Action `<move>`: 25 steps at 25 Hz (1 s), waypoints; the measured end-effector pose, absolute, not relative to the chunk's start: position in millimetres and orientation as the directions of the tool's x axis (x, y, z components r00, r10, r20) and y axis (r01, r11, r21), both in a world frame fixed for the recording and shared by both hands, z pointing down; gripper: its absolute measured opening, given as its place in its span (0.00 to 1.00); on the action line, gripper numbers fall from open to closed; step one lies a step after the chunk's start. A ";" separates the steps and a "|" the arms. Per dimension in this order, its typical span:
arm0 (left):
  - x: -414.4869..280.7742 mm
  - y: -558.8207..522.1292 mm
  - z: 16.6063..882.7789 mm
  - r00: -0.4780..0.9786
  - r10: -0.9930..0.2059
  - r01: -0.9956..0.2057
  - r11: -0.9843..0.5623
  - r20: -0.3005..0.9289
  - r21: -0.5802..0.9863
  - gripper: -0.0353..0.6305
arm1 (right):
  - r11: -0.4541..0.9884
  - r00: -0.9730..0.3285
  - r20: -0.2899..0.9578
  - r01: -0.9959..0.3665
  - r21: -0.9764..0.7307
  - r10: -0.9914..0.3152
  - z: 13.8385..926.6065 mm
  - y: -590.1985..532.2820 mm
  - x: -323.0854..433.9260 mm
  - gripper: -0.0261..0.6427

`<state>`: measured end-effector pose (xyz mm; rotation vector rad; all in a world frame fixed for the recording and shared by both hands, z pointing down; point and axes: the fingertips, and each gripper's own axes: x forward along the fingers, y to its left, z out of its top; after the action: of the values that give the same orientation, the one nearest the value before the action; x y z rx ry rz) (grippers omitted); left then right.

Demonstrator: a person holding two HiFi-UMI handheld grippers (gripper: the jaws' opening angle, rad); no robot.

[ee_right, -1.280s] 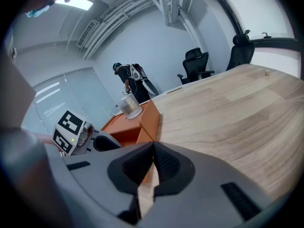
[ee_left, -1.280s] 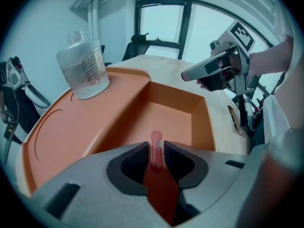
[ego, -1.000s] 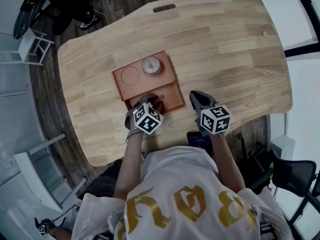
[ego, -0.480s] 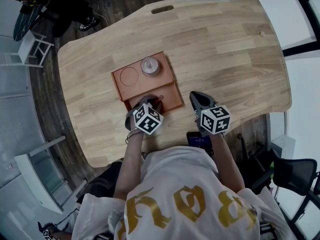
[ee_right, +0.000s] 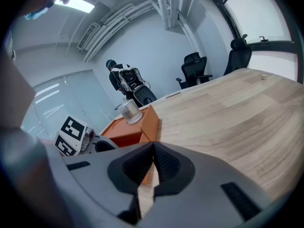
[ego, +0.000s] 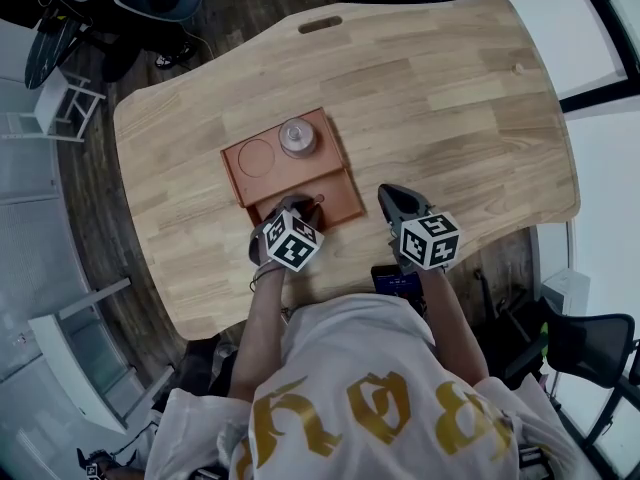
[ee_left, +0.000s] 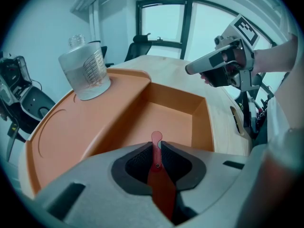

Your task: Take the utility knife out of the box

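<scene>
My left gripper (ee_left: 156, 148) is shut on a thin red utility knife (ee_left: 159, 179), whose rounded tip pokes out between the jaws. It hangs over the near edge of the orange box (ee_left: 95, 127), above its sunken compartment (ee_left: 173, 120), which shows nothing inside. In the head view the left gripper (ego: 298, 206) sits at the box's (ego: 240, 173) near side. My right gripper (ego: 390, 196) rests over the table just right of the box, shut with nothing between its jaws (ee_right: 153, 148).
A clear glass jar (ego: 297, 135) stands on the box's raised far part, next to a round recess (ego: 256, 156). The wooden table (ego: 450, 98) stretches far and to the right. Office chairs and a window lie beyond the table's far end.
The left gripper has drawn back slightly toward the person with the knife in it. The right gripper has stayed where it was.
</scene>
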<state>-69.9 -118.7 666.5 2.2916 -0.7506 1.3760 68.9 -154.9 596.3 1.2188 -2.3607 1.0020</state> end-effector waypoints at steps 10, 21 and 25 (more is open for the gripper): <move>-76.2 -122.2 649.8 0.431 -0.289 -0.657 -0.750 0.855 0.078 0.14 | 0.412 -0.601 0.527 -0.798 -0.440 -0.601 584.4 -153.6 63.1 0.06; -82.1 -123.9 609.8 0.533 -0.404 -0.753 -0.627 0.744 0.199 0.14 | 0.449 -0.616 0.486 -0.787 -0.424 -0.620 562.3 -146.8 54.3 0.06; -85.1 -122.5 592.9 0.549 -0.455 -0.774 -0.593 0.701 0.221 0.14 | 0.458 -0.625 0.453 -0.778 -0.429 -0.636 550.3 -146.1 49.6 0.06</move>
<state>-85.1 -122.5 592.9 2.2707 -0.9895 0.8173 49.6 -146.1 550.3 1.2246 -2.4800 0.9093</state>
